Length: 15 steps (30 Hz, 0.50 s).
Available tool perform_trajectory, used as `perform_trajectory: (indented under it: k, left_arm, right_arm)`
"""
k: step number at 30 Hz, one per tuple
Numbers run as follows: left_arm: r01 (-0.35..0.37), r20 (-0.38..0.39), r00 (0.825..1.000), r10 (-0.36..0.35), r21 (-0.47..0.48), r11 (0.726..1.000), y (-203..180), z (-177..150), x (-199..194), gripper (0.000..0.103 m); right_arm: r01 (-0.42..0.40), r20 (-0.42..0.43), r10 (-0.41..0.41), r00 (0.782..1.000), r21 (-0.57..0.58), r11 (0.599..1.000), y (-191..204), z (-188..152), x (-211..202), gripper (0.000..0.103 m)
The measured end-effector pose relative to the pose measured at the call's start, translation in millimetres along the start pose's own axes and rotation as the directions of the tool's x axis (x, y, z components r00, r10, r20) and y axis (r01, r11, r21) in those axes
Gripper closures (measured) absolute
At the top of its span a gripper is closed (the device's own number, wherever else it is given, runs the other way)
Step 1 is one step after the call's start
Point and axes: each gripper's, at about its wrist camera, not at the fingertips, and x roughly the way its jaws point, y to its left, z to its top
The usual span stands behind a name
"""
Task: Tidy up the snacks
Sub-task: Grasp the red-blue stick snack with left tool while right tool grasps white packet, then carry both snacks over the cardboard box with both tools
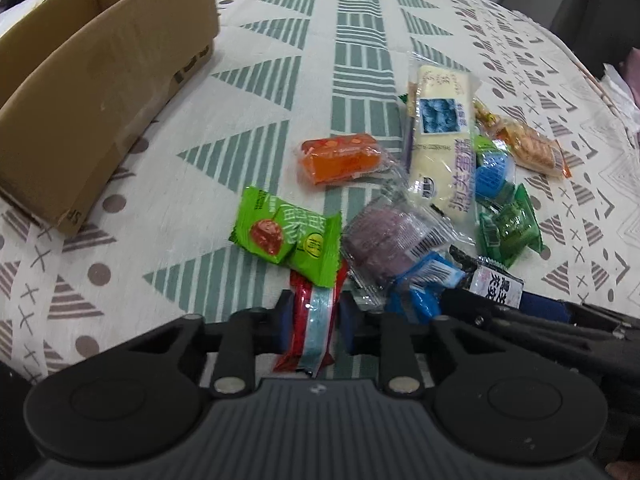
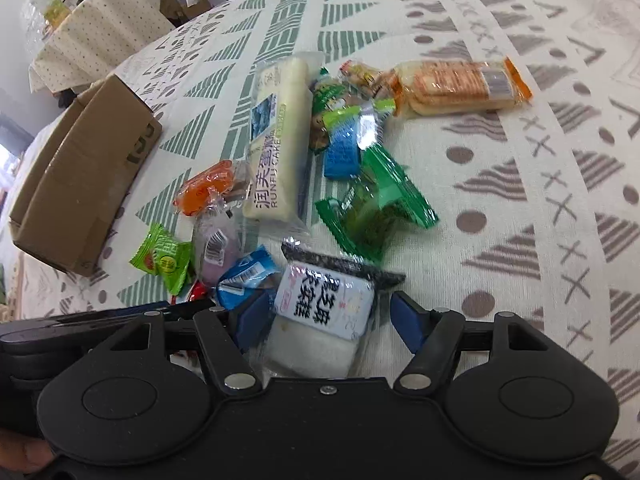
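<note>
Several wrapped snacks lie in a pile on a patterned tablecloth. My left gripper (image 1: 313,320) has its blue pads against both sides of a red and light-blue packet (image 1: 310,328). Just beyond it lie a green candy packet (image 1: 288,236), a purple cake (image 1: 384,240) and an orange packet (image 1: 340,158). My right gripper (image 2: 334,320) is open around a white snack with a black-topped wrapper (image 2: 324,308); the jaws stand apart from it. A long white Runfu cake (image 2: 276,140) and green packets (image 2: 376,208) lie further off.
An open cardboard box (image 1: 96,92) stands at the left of the table; it also shows in the right wrist view (image 2: 80,184). A biscuit pack with orange ends (image 2: 456,86) lies at the far side. A second draped table (image 2: 100,28) stands behind.
</note>
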Motion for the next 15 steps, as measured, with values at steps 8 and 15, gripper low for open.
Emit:
perform_trajectory:
  k: [8, 15]
  left_arm:
    - [0.020, 0.010, 1.000, -0.020, 0.003, 1.000, 2.0, -3.7, -16.5, 0.083]
    - [0.032, 0.061, 0.998, -0.034, 0.026, 0.999, 3.6, -8.3, -44.6, 0.083]
  right_arm:
    - [0.016, 0.027, -0.015, 1.000, -0.019, 1.000, -0.3, -1.5, -7.3, 0.056]
    - [0.006, 0.119, -0.003, 0.993, -0.020, 1.000, 4.3, -2.3, -32.2, 0.057]
